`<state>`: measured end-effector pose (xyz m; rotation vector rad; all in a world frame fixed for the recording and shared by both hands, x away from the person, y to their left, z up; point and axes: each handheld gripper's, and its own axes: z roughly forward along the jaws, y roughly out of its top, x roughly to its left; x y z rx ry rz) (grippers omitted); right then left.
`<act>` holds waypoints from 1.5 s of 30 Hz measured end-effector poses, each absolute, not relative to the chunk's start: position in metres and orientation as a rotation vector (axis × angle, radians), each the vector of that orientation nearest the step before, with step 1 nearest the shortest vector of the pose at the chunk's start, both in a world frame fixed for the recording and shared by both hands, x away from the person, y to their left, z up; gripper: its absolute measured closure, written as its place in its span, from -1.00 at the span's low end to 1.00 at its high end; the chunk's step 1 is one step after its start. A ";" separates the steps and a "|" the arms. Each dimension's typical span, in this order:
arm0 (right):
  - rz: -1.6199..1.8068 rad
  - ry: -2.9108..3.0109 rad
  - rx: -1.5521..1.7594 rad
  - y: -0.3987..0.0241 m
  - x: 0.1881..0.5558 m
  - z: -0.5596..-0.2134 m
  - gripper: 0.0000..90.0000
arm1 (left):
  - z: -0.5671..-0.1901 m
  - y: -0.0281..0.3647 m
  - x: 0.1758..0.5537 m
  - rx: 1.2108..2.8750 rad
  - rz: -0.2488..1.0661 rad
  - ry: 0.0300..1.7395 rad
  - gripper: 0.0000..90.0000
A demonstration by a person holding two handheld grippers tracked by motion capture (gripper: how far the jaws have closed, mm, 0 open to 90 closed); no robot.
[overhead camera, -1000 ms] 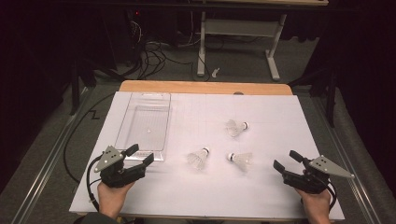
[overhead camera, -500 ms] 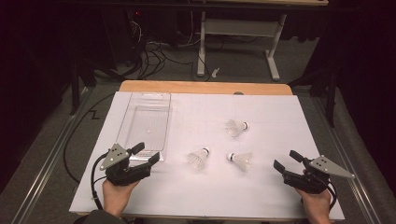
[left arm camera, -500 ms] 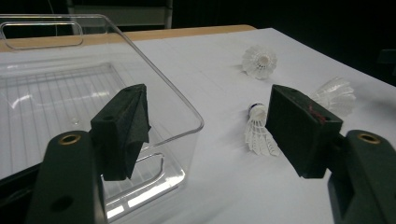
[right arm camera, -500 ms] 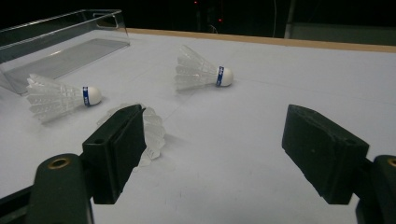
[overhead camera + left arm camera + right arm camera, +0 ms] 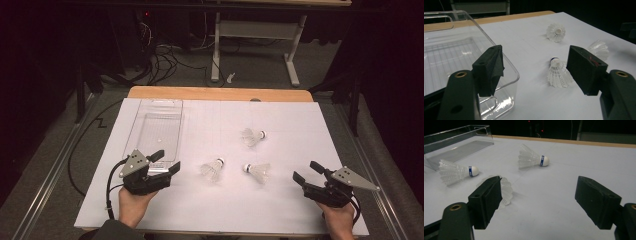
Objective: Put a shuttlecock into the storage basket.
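Observation:
Three white shuttlecocks lie on the white table cover. The near-left shuttlecock (image 5: pixel 212 170) (image 5: pixel 557 72) (image 5: pixel 456 173) is just right of my left gripper (image 5: pixel 168 161) (image 5: pixel 536 67), which is open and empty at the near corner of the clear plastic tray (image 5: pixel 155 132) (image 5: pixel 509 65). The near-right shuttlecock (image 5: pixel 257 172) (image 5: pixel 599 48) (image 5: pixel 505 188) lies left of my right gripper (image 5: pixel 306 171) (image 5: pixel 539 200), also open and empty, and is partly hidden behind its left jaw. The far shuttlecock (image 5: pixel 252 136) (image 5: pixel 555 32) (image 5: pixel 532 158) lies farther back.
The tray holds nothing and stands at the left, its far wall (image 5: pixel 461 137) near the wooden table edge (image 5: pixel 220 93). A desk frame (image 5: pixel 250 45) and cables (image 5: pixel 160 55) stand on the floor beyond the table. Metal rails run along both sides.
My left gripper has moved right, closer to the tray's near corner and the near-left shuttlecock. The right gripper and the shuttlecocks have stayed put.

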<state>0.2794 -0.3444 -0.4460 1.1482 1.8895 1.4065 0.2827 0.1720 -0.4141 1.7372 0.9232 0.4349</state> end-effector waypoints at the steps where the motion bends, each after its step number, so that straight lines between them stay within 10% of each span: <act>1: 1.407 1.889 1.148 -0.344 0.279 -0.446 -0.51 | -0.414 0.172 0.283 1.737 0.435 0.923 -0.32; 45: 1.406 1.906 1.144 -0.343 0.280 -0.447 -0.51 | -0.408 0.131 0.309 1.780 0.368 0.846 -0.31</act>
